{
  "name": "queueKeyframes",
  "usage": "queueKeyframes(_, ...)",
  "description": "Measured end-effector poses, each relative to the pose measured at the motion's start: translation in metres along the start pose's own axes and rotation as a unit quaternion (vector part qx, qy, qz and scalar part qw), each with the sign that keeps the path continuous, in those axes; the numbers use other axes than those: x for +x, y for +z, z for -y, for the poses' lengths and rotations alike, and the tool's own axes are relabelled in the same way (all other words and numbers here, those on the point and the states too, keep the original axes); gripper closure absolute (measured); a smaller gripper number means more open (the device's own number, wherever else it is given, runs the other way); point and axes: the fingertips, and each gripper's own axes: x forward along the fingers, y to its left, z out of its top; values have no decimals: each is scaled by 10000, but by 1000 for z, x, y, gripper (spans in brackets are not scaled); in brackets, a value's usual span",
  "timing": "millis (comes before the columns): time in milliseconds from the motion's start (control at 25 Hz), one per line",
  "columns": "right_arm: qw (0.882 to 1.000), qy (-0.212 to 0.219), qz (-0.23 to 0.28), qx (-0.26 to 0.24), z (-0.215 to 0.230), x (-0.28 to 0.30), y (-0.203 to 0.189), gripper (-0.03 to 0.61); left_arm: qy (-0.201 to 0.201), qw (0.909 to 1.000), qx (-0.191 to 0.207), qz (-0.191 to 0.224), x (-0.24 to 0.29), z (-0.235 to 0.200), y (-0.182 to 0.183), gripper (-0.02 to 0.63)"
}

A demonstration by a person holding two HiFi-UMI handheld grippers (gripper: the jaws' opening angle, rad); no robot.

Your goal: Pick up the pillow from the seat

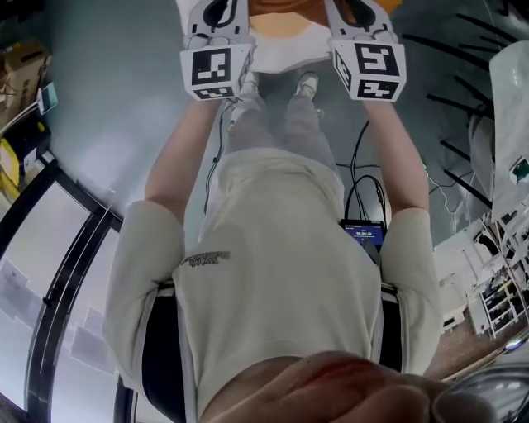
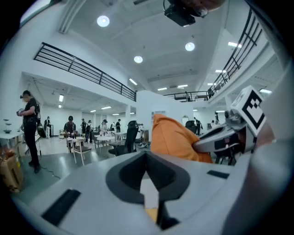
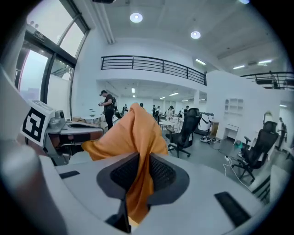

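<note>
The pillow (image 1: 285,29) is orange on one side and white on the other, and hangs between my two grippers at the top of the head view, off any seat. My right gripper (image 3: 138,183) is shut on a fold of its orange cloth (image 3: 135,133), which rises out of the jaws. My left gripper (image 2: 148,183) has its jaws closed on a thin pale strip with a bit of orange below it. The pillow's orange bulk (image 2: 172,137) shows just beyond, beside the right gripper (image 2: 229,133). Both grippers (image 1: 219,16) (image 1: 364,16) are held out in front of the person's body.
Grey floor lies below, with black cables (image 1: 364,157) near the person's feet. A small screen device (image 1: 364,233) hangs at the waist. Black office chairs (image 3: 188,131), tables and several people (image 2: 30,128) stand around the hall. A glass wall (image 1: 50,273) runs along the left.
</note>
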Motion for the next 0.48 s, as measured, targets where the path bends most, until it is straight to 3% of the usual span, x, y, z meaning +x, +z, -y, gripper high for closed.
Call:
queueKeyframes(160,9983,-150,550,-116,6,-39,66,505,118,9979,-108,631,-24,2,80,604)
queueKeyframes(360,9925,-364,1151,-216,14,-86,131,503,-45,9922,388,1182,-45,12,156,604)
queueKeyframes(480,9875,-441,1507,-112,20,-112,163,502,-57,9886,486,1426,-60,10,195,604)
